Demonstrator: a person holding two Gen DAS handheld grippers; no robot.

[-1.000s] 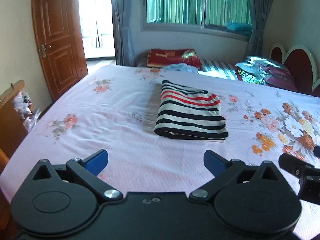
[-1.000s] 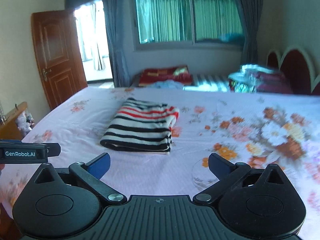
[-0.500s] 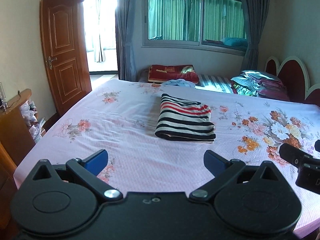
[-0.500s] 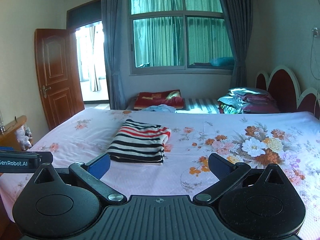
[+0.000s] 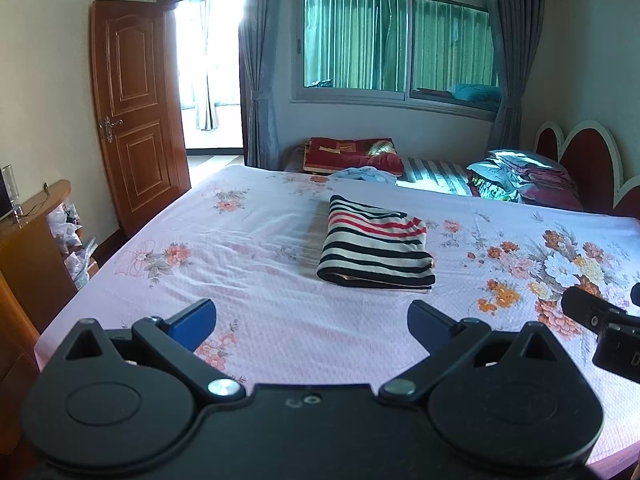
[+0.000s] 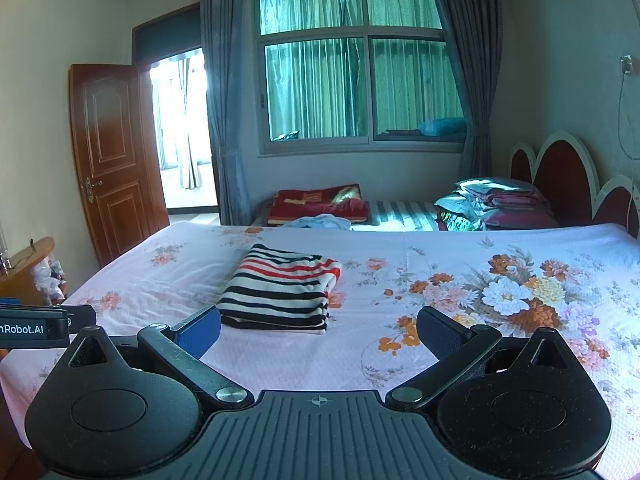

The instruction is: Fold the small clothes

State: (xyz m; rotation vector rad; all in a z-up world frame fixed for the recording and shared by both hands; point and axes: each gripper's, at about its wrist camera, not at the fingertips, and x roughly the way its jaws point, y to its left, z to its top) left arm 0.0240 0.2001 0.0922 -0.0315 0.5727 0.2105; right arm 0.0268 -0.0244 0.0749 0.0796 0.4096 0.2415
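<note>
Ahead of both your grippers, folded striped garment [image 5: 376,254] lies flat on the floral bedsheet [image 5: 256,248].
Your left gripper [image 5: 311,320] has jaws spread wide, empty, garment just beyond and slightly right of it. Your right gripper [image 6: 318,330] is likewise spread, holding nothing, garment [image 6: 282,286] ahead, nearer its left finger [image 6: 200,330]. Both are clear of the cloth.

Both grippers have pulled back and lifted away from the folded striped garment [image 5: 376,250]. It now sits farther off on the bed [image 5: 260,320]
</note>
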